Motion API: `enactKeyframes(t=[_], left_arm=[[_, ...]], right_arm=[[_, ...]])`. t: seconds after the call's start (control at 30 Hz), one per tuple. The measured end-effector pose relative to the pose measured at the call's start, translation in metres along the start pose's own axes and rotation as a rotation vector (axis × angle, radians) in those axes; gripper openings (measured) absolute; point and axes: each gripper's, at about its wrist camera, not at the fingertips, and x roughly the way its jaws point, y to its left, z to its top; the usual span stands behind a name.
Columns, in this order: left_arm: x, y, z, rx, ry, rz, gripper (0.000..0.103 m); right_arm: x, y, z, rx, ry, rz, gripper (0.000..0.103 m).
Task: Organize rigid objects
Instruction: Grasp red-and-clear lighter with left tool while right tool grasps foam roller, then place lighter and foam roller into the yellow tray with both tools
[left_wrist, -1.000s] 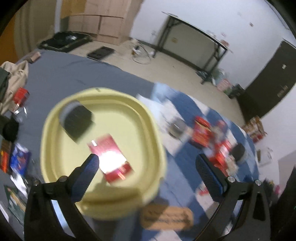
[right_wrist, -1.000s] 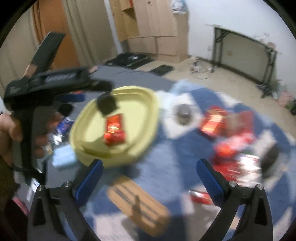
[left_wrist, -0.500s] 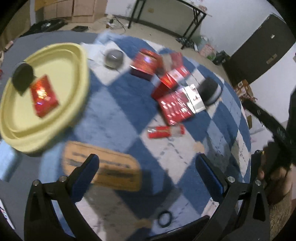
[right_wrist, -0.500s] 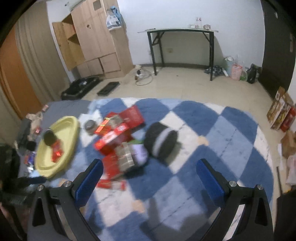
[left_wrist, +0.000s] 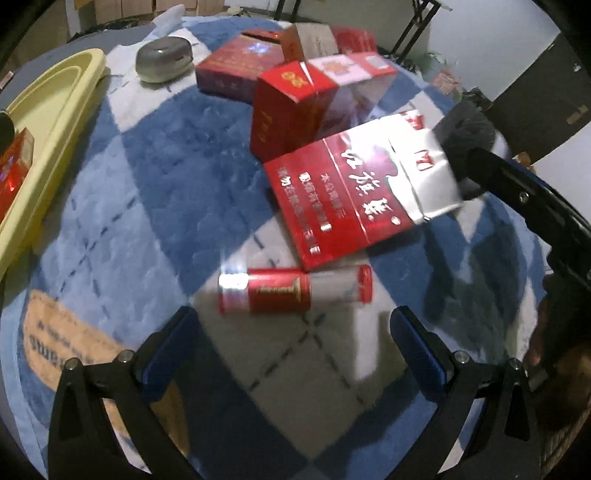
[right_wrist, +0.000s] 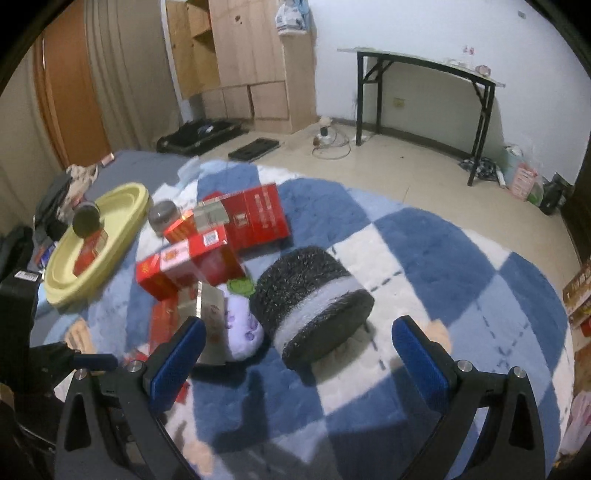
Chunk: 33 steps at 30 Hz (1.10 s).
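Left wrist view: we look steeply down, close over the blue-and-white rug (left_wrist: 147, 155), along the left gripper (left_wrist: 293, 345) at a red tube (left_wrist: 295, 290). Right wrist view: we sit higher and shallower, facing across the rug (right_wrist: 443, 258) toward the far wall behind the right gripper (right_wrist: 295, 350). Shared: red cartons (left_wrist: 295, 107) (right_wrist: 258, 218), yellow tray (left_wrist: 55, 110) (right_wrist: 122, 236), black roll (left_wrist: 465, 129) (right_wrist: 314, 291)
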Motion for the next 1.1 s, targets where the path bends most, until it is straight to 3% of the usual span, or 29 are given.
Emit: enactKeyframes(t=[0.27, 0.3, 0.33, 0.37, 0.53, 0.73, 0.87, 1.0, 1.1], left_arm=[[0.000, 0.000, 0.007, -0.003, -0.057, 0.047, 0.101], [0.000, -0.001, 0.004, -0.003, -0.063, 0.054, 0.099], [0.000, -0.002, -0.001, 0.006, -0.071, 0.072, 0.091], [-0.002, -0.002, -0.003, 0.019, -0.079, 0.092, 0.083], [-0.010, 0.008, -0.009, 0.038, -0.089, 0.072, 0.083], [-0.057, 0.051, -0.018, 0.021, -0.142, 0.056, 0.083], [-0.102, 0.094, -0.003, 0.001, -0.205, 0.063, 0.083], [-0.144, 0.148, 0.022, -0.054, -0.262, 0.098, 0.083], [-0.169, 0.186, 0.044, -0.066, -0.298, 0.162, 0.083]], right_arm=[[0.032, -0.007, 0.003, -0.022, 0.014, -0.015, 0.102], [0.035, -0.007, 0.002, -0.025, 0.017, -0.016, 0.097], [0.037, -0.008, 0.002, -0.027, 0.021, -0.011, 0.085], [0.040, -0.009, 0.000, -0.027, 0.025, -0.005, 0.079], [0.034, -0.007, -0.002, -0.052, -0.004, -0.026, 0.077], [0.000, -0.020, -0.003, 0.009, -0.061, -0.048, 0.076], [-0.034, -0.021, -0.005, 0.037, -0.124, -0.067, 0.076], [-0.056, 0.002, 0.004, 0.042, -0.176, -0.048, 0.076], [-0.066, 0.048, 0.023, -0.016, -0.227, -0.003, 0.076]])
